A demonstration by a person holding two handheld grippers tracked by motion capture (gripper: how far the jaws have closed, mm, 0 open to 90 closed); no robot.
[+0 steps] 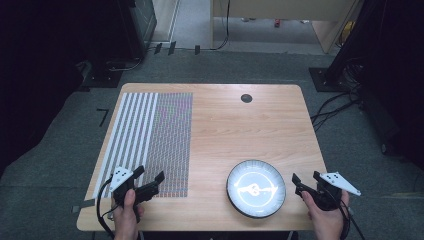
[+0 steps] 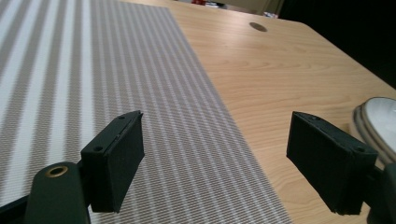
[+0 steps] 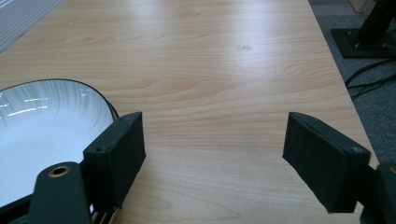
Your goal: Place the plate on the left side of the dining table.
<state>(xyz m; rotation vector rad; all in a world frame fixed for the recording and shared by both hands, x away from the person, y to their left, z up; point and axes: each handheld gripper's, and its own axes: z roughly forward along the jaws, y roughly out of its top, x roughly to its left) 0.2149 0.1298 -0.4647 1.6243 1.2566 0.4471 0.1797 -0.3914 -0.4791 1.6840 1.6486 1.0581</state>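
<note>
A round white plate (image 1: 256,188) with a dark rim lies on the wooden table near its front right; its rim also shows in the right gripper view (image 3: 44,126) and the left gripper view (image 2: 379,119). A striped grey and white placemat (image 1: 150,140) covers the table's left side (image 2: 93,84). My left gripper (image 1: 149,180) hovers open over the placemat's near edge, its jaws wide apart (image 2: 219,163) with nothing between them. My right gripper (image 1: 306,181) is open just right of the plate, jaws spread (image 3: 215,158) over bare wood.
A small dark round grommet (image 1: 246,98) sits in the tabletop near the far edge. Bare wood (image 1: 240,130) lies between placemat and plate. Cables (image 1: 335,107) and dark stands lie on the carpet beyond the table's right edge.
</note>
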